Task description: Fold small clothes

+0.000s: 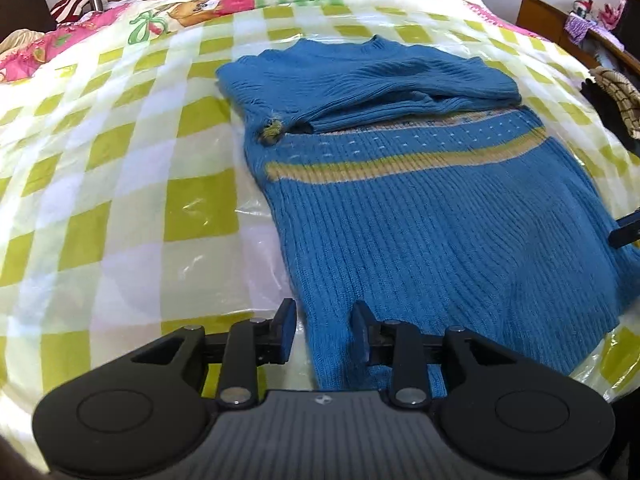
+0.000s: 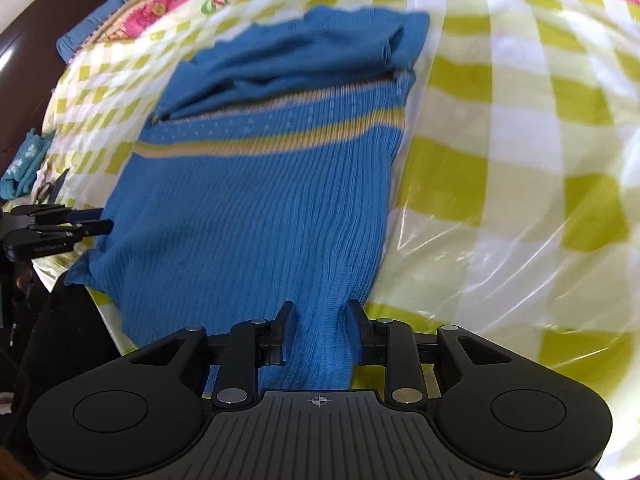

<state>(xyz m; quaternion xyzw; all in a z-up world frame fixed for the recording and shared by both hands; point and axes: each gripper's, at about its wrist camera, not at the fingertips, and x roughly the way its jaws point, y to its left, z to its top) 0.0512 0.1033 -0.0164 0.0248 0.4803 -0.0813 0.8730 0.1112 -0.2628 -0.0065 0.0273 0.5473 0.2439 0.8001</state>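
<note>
A blue knitted sweater [image 1: 432,208] with a yellow stripe lies flat on the checked bed cover, sleeves folded across its chest. My left gripper [image 1: 323,320] is open at the sweater's near left hem corner, one finger on each side of the edge. In the right wrist view the sweater [image 2: 256,200] fills the middle, and my right gripper [image 2: 319,318] is open around the near right hem corner, with cloth bunched between the fingers. The left gripper also shows in the right wrist view [image 2: 100,222] at the left edge. The right gripper's fingertips show in the left wrist view [image 1: 626,228] at the right edge.
The bed has a yellow-and-white checked cover [image 1: 120,184] under clear plastic. Pink patterned bedding [image 1: 48,44] lies at the far left. A wooden cabinet [image 1: 560,20] with clutter stands at the far right. Teal cloth [image 2: 24,168] lies at the bed's left edge.
</note>
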